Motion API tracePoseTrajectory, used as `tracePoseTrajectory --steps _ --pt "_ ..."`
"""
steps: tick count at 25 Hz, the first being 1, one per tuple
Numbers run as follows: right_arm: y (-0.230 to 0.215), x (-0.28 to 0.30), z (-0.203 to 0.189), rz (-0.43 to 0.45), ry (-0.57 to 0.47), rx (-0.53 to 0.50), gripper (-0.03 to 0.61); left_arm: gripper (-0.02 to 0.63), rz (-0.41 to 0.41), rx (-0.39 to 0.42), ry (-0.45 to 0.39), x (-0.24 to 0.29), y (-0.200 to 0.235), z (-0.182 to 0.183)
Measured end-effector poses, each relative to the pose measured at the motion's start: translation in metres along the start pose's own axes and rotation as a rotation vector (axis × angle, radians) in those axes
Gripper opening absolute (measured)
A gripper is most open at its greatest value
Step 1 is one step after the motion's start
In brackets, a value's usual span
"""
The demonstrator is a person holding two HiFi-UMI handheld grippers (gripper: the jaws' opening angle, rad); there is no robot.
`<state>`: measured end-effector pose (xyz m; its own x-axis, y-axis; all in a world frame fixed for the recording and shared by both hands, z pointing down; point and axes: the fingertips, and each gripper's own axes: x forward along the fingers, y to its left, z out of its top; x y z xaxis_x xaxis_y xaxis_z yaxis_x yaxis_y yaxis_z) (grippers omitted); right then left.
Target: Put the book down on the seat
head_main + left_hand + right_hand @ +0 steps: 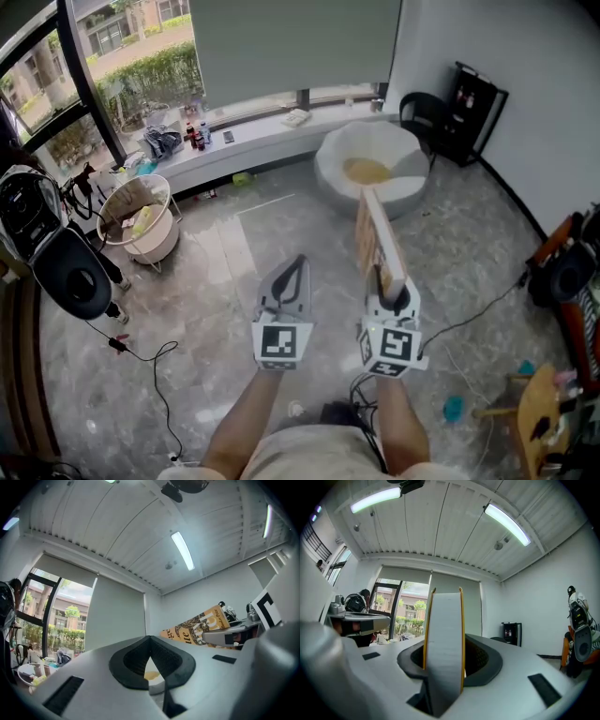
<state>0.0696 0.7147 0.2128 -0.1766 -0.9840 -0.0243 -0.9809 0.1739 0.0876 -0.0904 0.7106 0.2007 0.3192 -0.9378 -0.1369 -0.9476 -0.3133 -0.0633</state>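
Right gripper (389, 292) is clamping the orange-covered paperback book (377, 239) by its near end. The book is standing edge-on between the jaws, pointing toward the round white beanbag seat (405, 150), not resting on it. Left gripper (296, 264) is sitting closed and empty.

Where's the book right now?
Head view, right of centre: the book stands on edge in the right gripper, in front of the white beanbag seat.

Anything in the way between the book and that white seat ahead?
Nothing visible does. The book, held in the right gripper, has only bare floor between it and the seat.
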Motion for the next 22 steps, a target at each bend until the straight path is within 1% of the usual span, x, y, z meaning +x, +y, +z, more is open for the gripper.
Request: tracePoseTrajectory --steps 5,10,18,22 --pt "0.009 0.014 -0.01 0.012 0.014 0.003 0.144 0.006 0.005 -0.006 0.01 0.006 0.014 -0.009" --pt "0.01 0.046 -0.017 0.022 0.021 0.007 0.144 0.006 0.016 -0.011 0.013 0.033 0.028 -0.017" --pt "-0.022 0.119 -0.025 0.032 0.024 0.023 0.144 0.006 -0.001 0.021 0.025 0.111 0.025 -0.027" --pt "-0.049 0.159 -0.026 0.036 0.021 0.021 0.144 0.006 -0.004 0.015 0.017 0.162 0.021 -0.027"
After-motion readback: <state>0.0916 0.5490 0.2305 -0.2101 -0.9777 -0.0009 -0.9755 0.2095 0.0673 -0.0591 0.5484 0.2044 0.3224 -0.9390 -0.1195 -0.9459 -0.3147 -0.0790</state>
